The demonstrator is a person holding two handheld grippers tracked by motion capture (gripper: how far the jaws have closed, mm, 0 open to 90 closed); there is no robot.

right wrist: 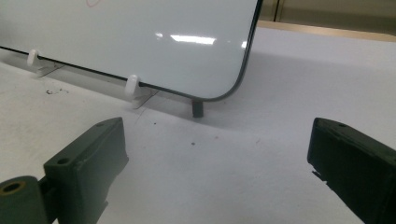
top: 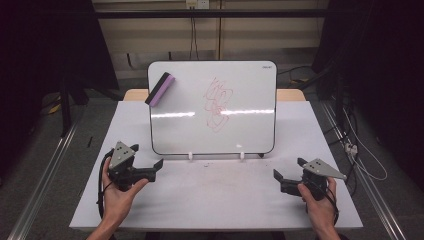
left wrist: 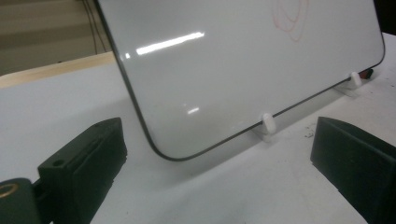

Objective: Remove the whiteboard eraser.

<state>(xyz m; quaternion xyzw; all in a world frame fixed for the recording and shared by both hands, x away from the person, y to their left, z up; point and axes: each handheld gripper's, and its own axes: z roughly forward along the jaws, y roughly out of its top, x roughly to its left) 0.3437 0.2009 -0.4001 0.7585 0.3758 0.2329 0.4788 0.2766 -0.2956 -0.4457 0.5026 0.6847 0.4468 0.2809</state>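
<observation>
Evidently nothing is in hand yet: both tools wait near the front edge of the bench (top: 150,207), and the work looks to be wiping the red scribble (top: 218,103) off the whiteboard (top: 250,130). The board stands tilted back on small white clips toward the back edge of the bench, its face toward the person. The eraser (top: 160,89), purple with a black back, clings to the board's top left corner, slanted, well apart from the scribble at the middle of the board.

The left hand-held gripper (top: 159,166) sits near the front left corner of the bench, jaws spread wide and holding nothing; its own view looks across bare bench at the board's lower left corner. The right hand-held gripper (top: 289,170) sits near the front right corner, jaws likewise wide apart and empty, facing the board's lower right corner.

My judgement is that this is the start, before any reach. The next move calls for the left gripper, the nearer one, to rise to the eraser, close across its narrow sides, and pull it free without tipping the board. The right gripper may need to steady the board's edge, since the clips look like light support.
</observation>
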